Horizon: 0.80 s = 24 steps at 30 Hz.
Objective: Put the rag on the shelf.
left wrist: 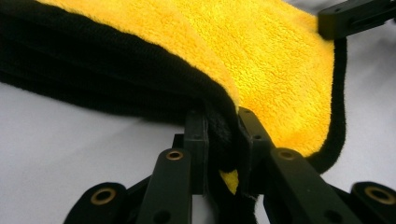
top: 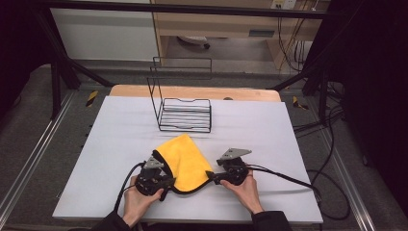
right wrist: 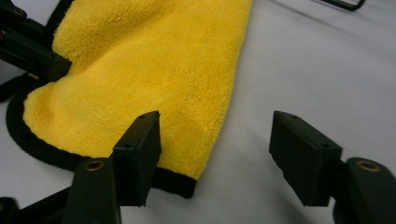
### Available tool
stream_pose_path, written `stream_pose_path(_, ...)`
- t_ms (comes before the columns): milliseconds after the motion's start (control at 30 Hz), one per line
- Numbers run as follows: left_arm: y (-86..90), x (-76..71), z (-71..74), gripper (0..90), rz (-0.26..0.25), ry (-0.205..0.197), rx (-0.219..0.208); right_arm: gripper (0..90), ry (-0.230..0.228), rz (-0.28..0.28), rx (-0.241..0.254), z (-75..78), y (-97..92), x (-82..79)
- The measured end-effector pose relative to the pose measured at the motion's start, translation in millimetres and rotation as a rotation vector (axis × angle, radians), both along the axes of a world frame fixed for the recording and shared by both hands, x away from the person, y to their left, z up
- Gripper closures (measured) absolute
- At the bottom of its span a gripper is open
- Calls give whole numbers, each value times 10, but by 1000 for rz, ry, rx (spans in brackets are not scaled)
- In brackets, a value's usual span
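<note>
Microfibre cloth point(top: 184, 161), yellow with a black bound edge, lies folded on the near middle of the white surface point(top: 115, 144), between the person's two hands and well in front of the black wire rack point(top: 185, 114) standing farther back.

Largest first: the surface is a pale sheet over a wooden top. The rack is empty, with a tall back frame. The cloth comes next, its plush side up and its near edge curving toward the person.

Left claw point(left wrist: 223, 140) has its jaws pinched tight on the black hem at the cloth's near left corner; the left gripper view shows folded fabric squeezed between the pads. Right claw point(right wrist: 215, 158) stands about half open at the near right corner, one pad over the yellow pile, the other over bare surface, nothing gripped yet.

Judging by its looks, the cloth is light, soft and limp; it will sag and drape once lifted, and a single layer could slip free. The thicker stitched hem at the corners seems the surest place to hold it, taking both layers together.
</note>
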<state>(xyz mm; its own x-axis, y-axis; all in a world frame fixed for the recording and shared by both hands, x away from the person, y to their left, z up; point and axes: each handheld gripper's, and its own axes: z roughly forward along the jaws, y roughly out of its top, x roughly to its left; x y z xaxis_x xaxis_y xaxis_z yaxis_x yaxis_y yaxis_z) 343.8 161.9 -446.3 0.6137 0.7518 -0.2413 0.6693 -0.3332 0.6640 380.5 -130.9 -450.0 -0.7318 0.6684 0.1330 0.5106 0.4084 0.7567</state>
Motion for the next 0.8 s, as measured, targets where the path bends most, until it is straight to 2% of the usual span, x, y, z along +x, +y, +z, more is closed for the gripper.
stream_pose_path(33, 1, 1, 0, 763, 0, 1, 0, 469, -4, 19, -16, -30, 58, 11)
stream_pose_path(67, 2, 2, 0, 763, -1, 0, 0, 469, -4, 19, -16, -30, 58, 11)
stream_pose_path(133, 3, 3, 0, 762, -2, 1, -1, 575, 16, 23, -14, -44, 67, 28)
stream_pose_path(167, 5, 5, 0, 762, -4, 3, -3, 575, 16, 23, -14, -44, 67, 28)
stream_pose_path(233, 11, 10, -1, 762, -7, 5, -6, 655, 31, 13, -13, -62, 81, 26)
stream_pose_path(267, 12, 11, 0, 762, -8, 6, -7, 655, 31, 13, -13, -62, 81, 26)
stream_pose_path(333, 17, 14, 2, 762, -10, 9, -9, 772, 65, 26, 11, -63, 92, 18)
stream_pose_path(367, 21, 17, 5, 762, -10, 8, -8, 803, 74, 22, 16, -59, 94, 13)
stream_pose_path(400, 28, 19, 8, 762, -13, 10, -9, 803, 74, 22, 16, -59, 94, 13)
stream_pose_path(467, 42, 22, 17, 762, -14, 14, -6, 863, 87, 18, 11, -23, 110, -13)
stream_pose_path(600, 85, 26, 34, 763, -22, 20, 1, 869, 105, 13, 2, 7, 154, -47)
stream_pose_path(633, 104, 27, 42, 763, -28, 23, 7, 871, 126, 9, 19, 16, 165, -65)
stream_pose_path(700, 145, 25, 60, 763, -34, 27, 14, 871, 138, 7, 25, 20, 167, -77)
stream_pose_path(733, 168, 23, 67, 764, -43, 30, 16, 871, 156, 3, 47, 27, 175, -112)
stream_pose_path(800, 211, 17, 78, 764, -54, 34, 23, 870, 161, 7, 57, 27, 177, -127)
